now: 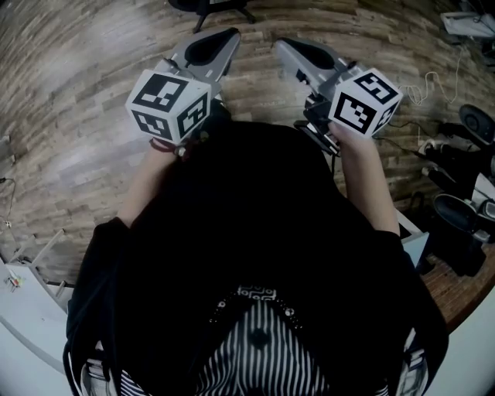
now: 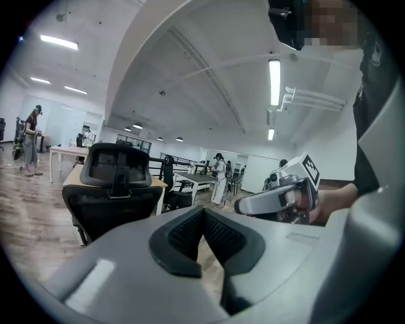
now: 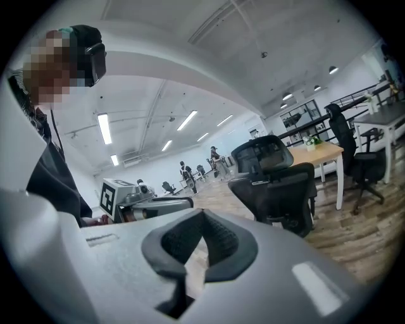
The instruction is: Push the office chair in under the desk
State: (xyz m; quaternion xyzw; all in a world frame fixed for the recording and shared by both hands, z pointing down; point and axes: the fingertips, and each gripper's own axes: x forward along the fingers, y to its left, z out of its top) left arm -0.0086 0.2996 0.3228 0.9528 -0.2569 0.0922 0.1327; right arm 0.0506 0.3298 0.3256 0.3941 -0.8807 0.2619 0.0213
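A black mesh office chair (image 2: 112, 193) with a headrest stands ahead of me, its back turned my way, in front of a wooden-topped desk (image 2: 74, 174). In the right gripper view the same chair (image 3: 276, 183) stands beside the desk (image 3: 324, 150). Part of a chair base (image 1: 210, 6) shows at the top edge of the head view. I hold both grippers level in front of my body, well short of the chair. My left gripper (image 2: 204, 211) (image 1: 224, 35) is shut and empty. My right gripper (image 3: 202, 215) (image 1: 285, 45) is likewise shut on nothing.
The floor is wood plank (image 1: 69, 116). Cables and a power strip (image 1: 437, 147) lie at my right. A white tabletop edge (image 1: 23, 309) sits at my lower left. Further desks, black chairs (image 3: 354, 152) and several people (image 2: 220, 177) fill the hall behind.
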